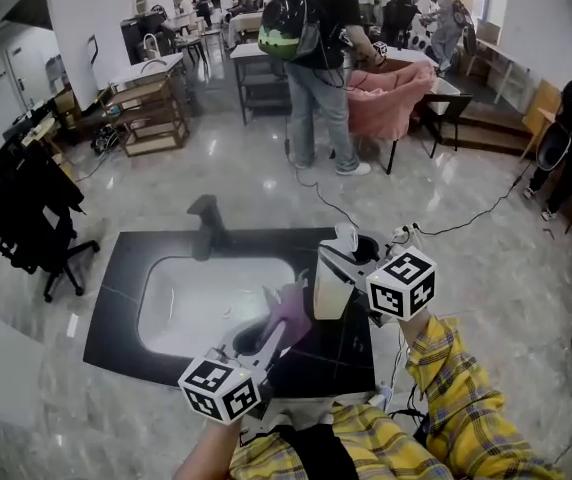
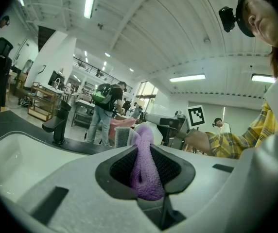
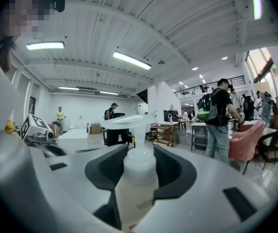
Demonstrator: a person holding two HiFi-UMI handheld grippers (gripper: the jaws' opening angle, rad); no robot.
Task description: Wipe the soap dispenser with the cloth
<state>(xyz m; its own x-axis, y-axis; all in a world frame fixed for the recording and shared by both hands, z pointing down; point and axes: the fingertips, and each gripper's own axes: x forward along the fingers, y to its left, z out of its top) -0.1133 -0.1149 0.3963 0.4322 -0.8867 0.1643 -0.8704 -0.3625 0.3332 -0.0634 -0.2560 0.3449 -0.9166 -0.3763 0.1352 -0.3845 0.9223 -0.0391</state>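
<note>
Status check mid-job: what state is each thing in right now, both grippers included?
Left gripper: shut on the purple fuzzy cloth.
Purple fuzzy cloth: bunched, sticking up between the jaws, close beside the dispenser; contact unclear.
Right gripper: shut on the white plastic soap dispenser.
White plastic soap dispenser: upright, gripped by its body, pump head clear above the jaws.
Black faucet: no water running.

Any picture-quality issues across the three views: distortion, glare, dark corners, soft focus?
Head view: heavy wide-angle bending, walls curve; lights glint off the glossy floor; the white sink basin reads bright. Left gripper view: black corners; the purple cloth sits close to the lens, slightly soft. Right gripper view: black corners, mosaic patch at top left; the soap dispenser looms close and soft, background sharper.
</note>
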